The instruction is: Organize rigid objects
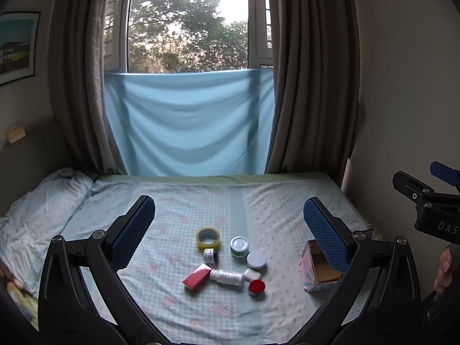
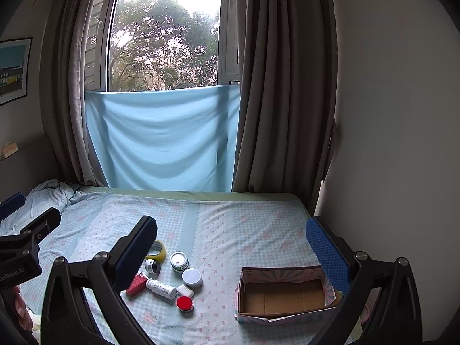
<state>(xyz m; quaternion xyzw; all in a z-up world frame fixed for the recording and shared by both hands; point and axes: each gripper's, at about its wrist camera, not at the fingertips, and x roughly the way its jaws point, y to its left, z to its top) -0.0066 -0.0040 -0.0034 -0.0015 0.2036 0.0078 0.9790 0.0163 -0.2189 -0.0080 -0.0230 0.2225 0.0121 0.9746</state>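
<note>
Several small items lie clustered on the bed: a yellow tape roll, a green-labelled tin, a white round jar, a small dark jar, a red box, a white bottle on its side, a small white case and a red-lidded pot. An open, empty cardboard box sits to their right. My left gripper is open and empty, held above the cluster. My right gripper is open and empty, held above the bed between cluster and box.
The bed has a light blue checked sheet. A crumpled blanket lies at the far left. A wall runs along the bed's right side. Curtains and a blue cloth hang at the window behind.
</note>
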